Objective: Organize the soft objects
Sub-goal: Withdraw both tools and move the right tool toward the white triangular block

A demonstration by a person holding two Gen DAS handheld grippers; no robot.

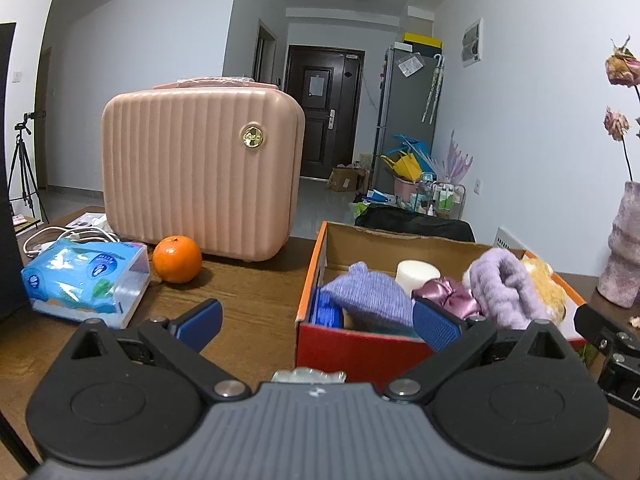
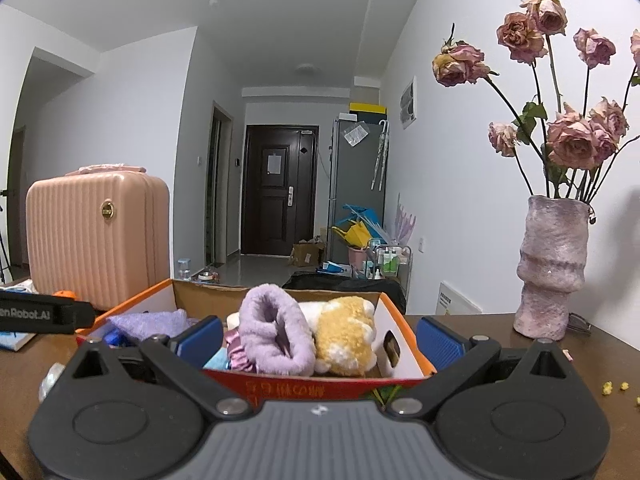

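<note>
The left gripper (image 1: 318, 322) hung low over the wooden table (image 1: 248, 300), its blue-padded fingers (image 1: 200, 322) spread wide with nothing between them. An open cardboard box (image 1: 320, 268) with a red front wall stood toward the table's right side, holding a knitted purple item (image 1: 370, 294), a white cylinder (image 1: 418, 274), a shiny mauve scrunchie (image 1: 450, 294), a fluffy lilac piece (image 1: 506, 286) and a yellow plush (image 1: 546, 280). Toward the far left edge lay a blue tissue pack (image 1: 82, 280), an orange (image 1: 177, 259) just beside it, and an upright pink case (image 1: 200, 176) behind. A mottled vase (image 1: 624, 248) stood by the right edge.
</note>
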